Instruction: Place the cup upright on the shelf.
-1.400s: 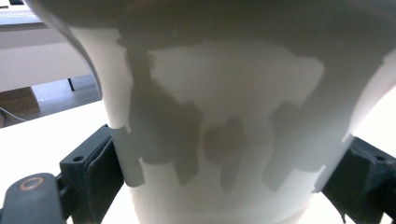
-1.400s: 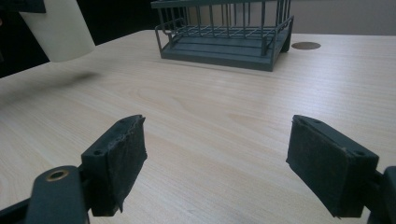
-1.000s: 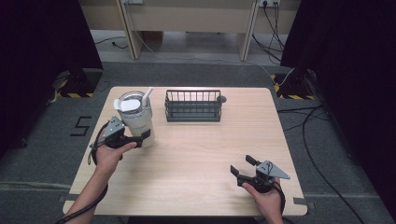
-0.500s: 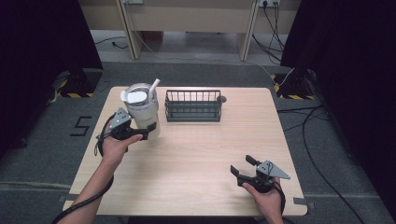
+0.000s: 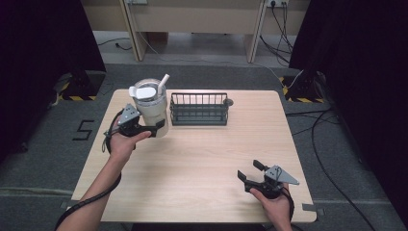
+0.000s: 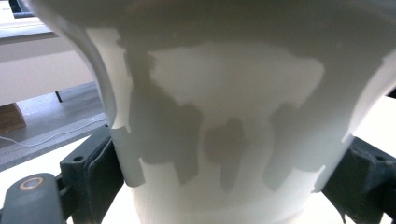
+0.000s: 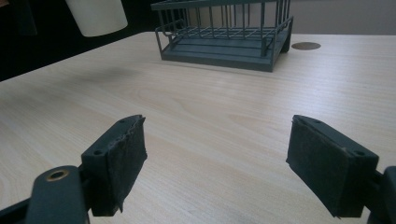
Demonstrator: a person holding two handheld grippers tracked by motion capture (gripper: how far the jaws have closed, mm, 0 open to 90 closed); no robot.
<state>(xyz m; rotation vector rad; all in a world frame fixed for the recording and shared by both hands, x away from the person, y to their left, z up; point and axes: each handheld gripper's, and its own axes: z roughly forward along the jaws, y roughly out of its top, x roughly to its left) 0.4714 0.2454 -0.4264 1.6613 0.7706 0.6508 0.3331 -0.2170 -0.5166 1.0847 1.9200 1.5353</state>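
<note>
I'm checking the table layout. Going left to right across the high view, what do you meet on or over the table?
Left gripper → white tumbler, gripped by it → wire basket → right gripper, open, at the near right of the table.

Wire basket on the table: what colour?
Dark grey-green wire basket, clearest in the right gripper view.

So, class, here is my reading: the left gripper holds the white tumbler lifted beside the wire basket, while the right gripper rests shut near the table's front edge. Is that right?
One detail is wrong. The right gripper is open, not shut: the right gripper view shows its jaws spread wide over bare table. The rest stands: the left gripper holds the white tumbler lifted beside the wire basket.
</note>
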